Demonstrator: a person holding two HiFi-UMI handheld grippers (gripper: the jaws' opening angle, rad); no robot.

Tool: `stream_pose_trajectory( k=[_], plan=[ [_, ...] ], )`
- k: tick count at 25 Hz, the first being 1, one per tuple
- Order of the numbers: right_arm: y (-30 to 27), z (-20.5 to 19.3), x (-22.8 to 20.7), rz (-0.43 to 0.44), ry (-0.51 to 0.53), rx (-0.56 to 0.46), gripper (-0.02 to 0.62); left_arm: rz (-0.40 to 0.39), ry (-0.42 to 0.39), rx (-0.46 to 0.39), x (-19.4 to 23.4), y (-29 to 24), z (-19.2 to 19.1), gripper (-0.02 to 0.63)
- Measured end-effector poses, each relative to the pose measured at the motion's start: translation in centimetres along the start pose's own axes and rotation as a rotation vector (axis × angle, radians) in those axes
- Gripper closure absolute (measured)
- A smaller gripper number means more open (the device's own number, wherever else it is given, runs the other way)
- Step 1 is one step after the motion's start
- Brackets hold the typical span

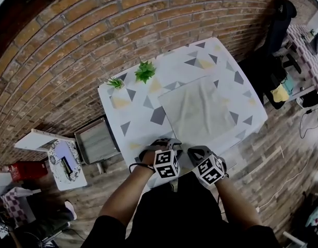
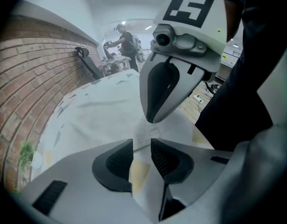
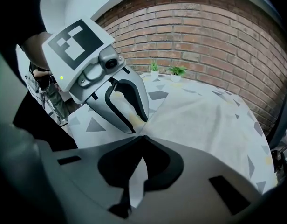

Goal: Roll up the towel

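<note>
- Left tool (image 2: 142, 143) has its jaws spread and grips nothing; a corner of the towel (image 1: 197, 110) lies just past its tips, and the cloth (image 2: 139, 171) covering the surface shows through the gap.
- Right tool (image 3: 142, 138) has its jaws pressed together, pinching the towel's near edge; the fabric draws up in soft creases toward the tips.
- Both tools sit close side by side at the near edge of the surface (image 1: 129, 119), pointing steeply down.
- Pale and roughly square, the towel lies spread out and not yet rolled, toward the right half of the surface in the head view.
- White cloth with grey and yellow triangles covers the surface.
- Two small green plants (image 1: 145, 71) (image 1: 115, 82) stand at the far left edge, close to the brick wall (image 1: 71, 45).
</note>
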State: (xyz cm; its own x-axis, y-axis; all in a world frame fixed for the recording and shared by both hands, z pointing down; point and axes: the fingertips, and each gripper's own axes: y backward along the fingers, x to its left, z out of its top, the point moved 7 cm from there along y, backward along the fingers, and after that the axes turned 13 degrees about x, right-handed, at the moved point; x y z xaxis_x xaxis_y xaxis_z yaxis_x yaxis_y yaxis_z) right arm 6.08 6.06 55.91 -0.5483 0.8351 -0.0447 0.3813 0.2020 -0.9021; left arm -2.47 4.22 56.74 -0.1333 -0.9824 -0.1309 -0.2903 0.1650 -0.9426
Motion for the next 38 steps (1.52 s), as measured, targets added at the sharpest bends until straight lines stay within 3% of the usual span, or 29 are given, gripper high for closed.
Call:
stream_pose_trajectory(
  k=[4,8,11,14,17,22,27,32,38],
  plan=[
    [-0.1,0.1,-0.4,0.007,0.020,-0.008,0.577,-0.008,-0.035,0.026,0.1,-0.8,0.1,0.497],
    [-1.1,0.0,0.5,0.069,0.059,0.020,0.486,-0.015,-0.031,0.039,0.1,-0.9,-0.3,0.497],
    [-2.5,0.1,1.0,0.059,0.110,0.081,0.466,-0.017,-0.023,0.038,0.3,-0.9,-0.5,0.497],
    [-3.1,0.1,1.3,0.044,0.165,0.119,0.473,-0.025,-0.037,0.038,0.1,-0.8,-0.6,0.497],
    [-2.5,-0.1,1.3,0.051,0.171,0.119,0.556,-0.029,-0.069,0.029,-0.2,-0.7,-0.3,0.495],
    [-0.3,-0.3,1.1,0.072,0.143,0.068,0.561,-0.009,-0.134,-0.012,-0.7,-0.7,0.7,0.495],
    [1.4,0.1,0.5,0.095,0.144,0.043,0.561,0.004,-0.150,-0.032,-0.8,-1.0,1.4,0.504],
    [1.3,0.4,-0.3,0.070,0.170,0.091,0.562,0.000,-0.151,-0.020,-1.0,-1.3,1.2,0.569],
    [-0.6,0.4,-1.8,0.066,0.165,0.149,0.566,-0.016,-0.115,0.026,-0.9,-1.4,0.4,0.572]
  ],
)
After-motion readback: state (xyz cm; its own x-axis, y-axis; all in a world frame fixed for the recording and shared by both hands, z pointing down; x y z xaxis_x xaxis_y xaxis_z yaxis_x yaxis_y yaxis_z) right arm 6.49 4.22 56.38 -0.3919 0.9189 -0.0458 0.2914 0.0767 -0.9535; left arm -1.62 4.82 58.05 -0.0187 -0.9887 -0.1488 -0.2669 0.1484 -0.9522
